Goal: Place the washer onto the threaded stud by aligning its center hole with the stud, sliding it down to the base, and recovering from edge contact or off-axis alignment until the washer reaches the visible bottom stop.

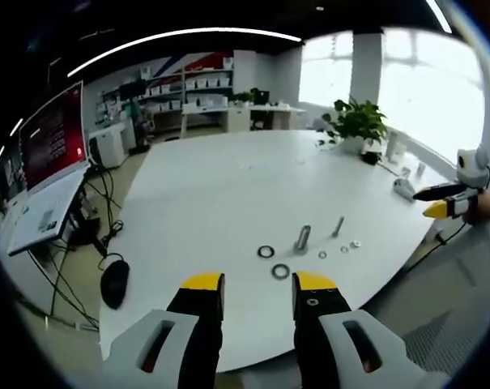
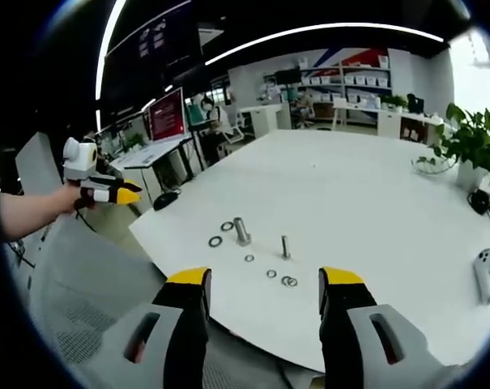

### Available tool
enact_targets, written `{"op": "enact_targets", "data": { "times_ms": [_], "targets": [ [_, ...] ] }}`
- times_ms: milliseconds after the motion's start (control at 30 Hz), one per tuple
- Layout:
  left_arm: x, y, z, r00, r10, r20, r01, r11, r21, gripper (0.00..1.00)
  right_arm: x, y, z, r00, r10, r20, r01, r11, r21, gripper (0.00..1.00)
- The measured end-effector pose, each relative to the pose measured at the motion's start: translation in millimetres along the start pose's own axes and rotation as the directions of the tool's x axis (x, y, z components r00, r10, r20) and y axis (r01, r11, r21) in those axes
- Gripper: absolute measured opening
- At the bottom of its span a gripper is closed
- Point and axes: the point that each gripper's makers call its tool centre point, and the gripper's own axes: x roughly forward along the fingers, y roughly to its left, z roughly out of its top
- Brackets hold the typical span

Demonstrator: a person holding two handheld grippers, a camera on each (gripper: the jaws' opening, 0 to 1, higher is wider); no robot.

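Left hand-held gripper (image 1: 258, 285) parted, empty, above table (image 1: 204, 186) edge; washers (image 1: 280, 271) beside upright stud (image 1: 302, 238).

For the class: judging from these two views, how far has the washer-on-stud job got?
Done: nothing visible. The washers lie loose on the white table, and both the large stud and the thin stud stand bare. In hand: nothing; the left gripper and right gripper are open, short of the parts. Left: pick a washer, align it, slide it down.

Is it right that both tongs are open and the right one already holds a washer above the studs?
Not quite. Both tongs are open, but the right tongs are empty. In the right gripper view the washers lie on the table near the studs.
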Motion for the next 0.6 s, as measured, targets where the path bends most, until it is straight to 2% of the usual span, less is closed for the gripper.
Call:
{"op": "enact_targets", "data": {
  "times_ms": [133, 300, 600],
  "targets": [
    [1.7, -0.7, -0.9, 1.0, 0.002, -0.01, -0.002, 1.0, 0.007, 0.31, -0.2, -1.5, 1.3, 1.0, -0.001, 0.005, 0.001, 1.0, 0.007, 0.56],
    [2.5, -7.4, -3.1, 0.999, -0.001, -0.032, 0.003, 0.998, 0.065, 0.31, 0.0, 1.1, 1.2, 1.0, 0.008, 0.006, -0.008, 1.0, 0.001, 0.56],
    [1.5, -4.6, -2.2, 1.0, 0.003, -0.027, -0.002, 0.999, 0.053, 0.31, -0.2, 1.1, 3.2, 1.0, 0.01, 0.015, -0.01, 1.0, 0.005, 0.55]
  ]
}}
